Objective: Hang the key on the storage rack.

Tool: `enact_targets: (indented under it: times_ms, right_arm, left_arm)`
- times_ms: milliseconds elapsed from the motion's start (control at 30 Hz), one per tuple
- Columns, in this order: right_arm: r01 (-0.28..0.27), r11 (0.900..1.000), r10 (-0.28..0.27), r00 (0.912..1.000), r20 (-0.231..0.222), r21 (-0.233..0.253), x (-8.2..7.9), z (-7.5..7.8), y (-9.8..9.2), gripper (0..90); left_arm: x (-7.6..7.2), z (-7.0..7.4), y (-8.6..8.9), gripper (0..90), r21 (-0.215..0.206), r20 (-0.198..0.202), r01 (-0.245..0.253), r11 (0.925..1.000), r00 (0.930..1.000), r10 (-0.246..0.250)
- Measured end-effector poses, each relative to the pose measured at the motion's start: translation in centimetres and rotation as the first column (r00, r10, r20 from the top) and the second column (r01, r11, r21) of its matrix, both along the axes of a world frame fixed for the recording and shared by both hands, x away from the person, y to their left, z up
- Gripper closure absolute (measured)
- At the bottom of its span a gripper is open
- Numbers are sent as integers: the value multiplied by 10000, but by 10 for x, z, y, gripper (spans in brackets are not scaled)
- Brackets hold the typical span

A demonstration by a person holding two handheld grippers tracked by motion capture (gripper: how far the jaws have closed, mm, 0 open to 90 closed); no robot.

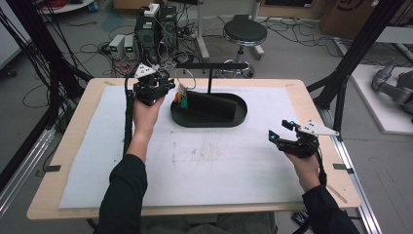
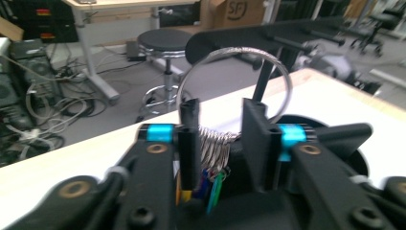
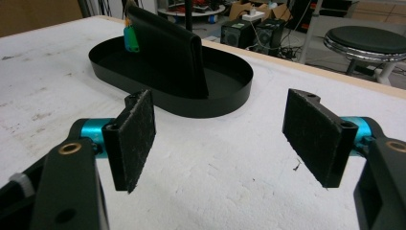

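Note:
My left gripper (image 1: 165, 84) is held above the tray's left end, shut on a metal key ring (image 2: 239, 50). The ring's big loop rises above the jaws, and orange and green tags (image 1: 181, 100) hang below it. In the left gripper view (image 2: 220, 120) the ring's coiled part sits between the jaws. A black oval tray (image 1: 209, 121) holds an upright black block (image 1: 214, 105) and a post with a crossbar (image 1: 212, 65). My right gripper (image 1: 279, 130) stands open over the mat right of the tray; the right gripper view (image 3: 225, 139) has nothing between its pads.
A white mat (image 1: 204, 161) covers most of the wooden table (image 1: 311, 105). A round stool (image 1: 244, 33), computer boxes (image 1: 156, 27) and cables stand on the floor beyond the far edge. Black frame posts (image 1: 348, 73) rise at the right.

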State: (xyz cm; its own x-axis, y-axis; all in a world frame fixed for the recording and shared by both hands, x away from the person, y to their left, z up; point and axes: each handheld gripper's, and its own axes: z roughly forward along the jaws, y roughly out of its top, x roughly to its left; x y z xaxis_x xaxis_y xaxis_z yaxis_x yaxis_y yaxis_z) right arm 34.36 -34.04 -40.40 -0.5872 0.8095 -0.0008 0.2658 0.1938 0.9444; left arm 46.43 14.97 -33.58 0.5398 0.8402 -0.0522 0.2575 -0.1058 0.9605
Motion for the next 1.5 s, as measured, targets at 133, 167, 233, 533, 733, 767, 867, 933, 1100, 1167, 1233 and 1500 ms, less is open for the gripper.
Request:
enact_targets:
  times_ms: [133,167,233,533,733,767,867,933,1100,1167,1233,1500]
  right_arm:
    - [17,10000,-17,10000,15,-54,0,0,0,274]
    - [8,10000,-8,10000,31,-46,0,0,0,274]
    - [31,10000,-30,10000,62,-48,0,0,1,274]
    - [59,10000,-59,10000,39,-47,-1,1,2,274]
    - [62,10000,-62,10000,68,-60,-1,1,1,274]
    - [72,10000,-72,10000,52,-27,-1,1,1,274]
    - [99,9999,-98,9999,71,-32,0,1,1,274]
    - [102,9999,-102,9999,59,-56,1,0,2,274]
    - [113,9999,-112,9999,73,-82,-1,1,1,274]
    - [139,9999,-139,9999,58,-67,-1,1,0,274]
    - [158,9998,-157,9999,66,-92,-2,1,0,274]
    - [209,9998,-209,9997,104,-58,-2,1,-2,273]
  left_arm:
    - [-9,-1,1,570,95,160,-48,9999,9999,46]
    - [-11,-2,2,558,32,150,-43,10000,9999,43]
    - [-13,-1,4,513,-23,-13,81,10000,10000,-81]
    - [-40,3,3,456,-89,415,398,9992,9984,-394]
    - [-63,1,4,429,-131,486,657,9978,9967,-650]
    - [-68,0,5,423,-119,499,744,9972,9960,-738]
    - [-79,-3,7,407,-77,560,851,9963,9948,-845]
    - [-87,-6,10,391,-27,583,881,9961,9944,-878]
    - [-102,-17,16,379,-59,391,942,9955,9948,-939]
    - [-113,-27,21,367,-76,297,945,9955,9951,-943]
    - [-121,-34,25,362,-78,289,912,9958,9954,-910]
    - [-148,-51,39,321,143,289,601,9981,9977,-605]
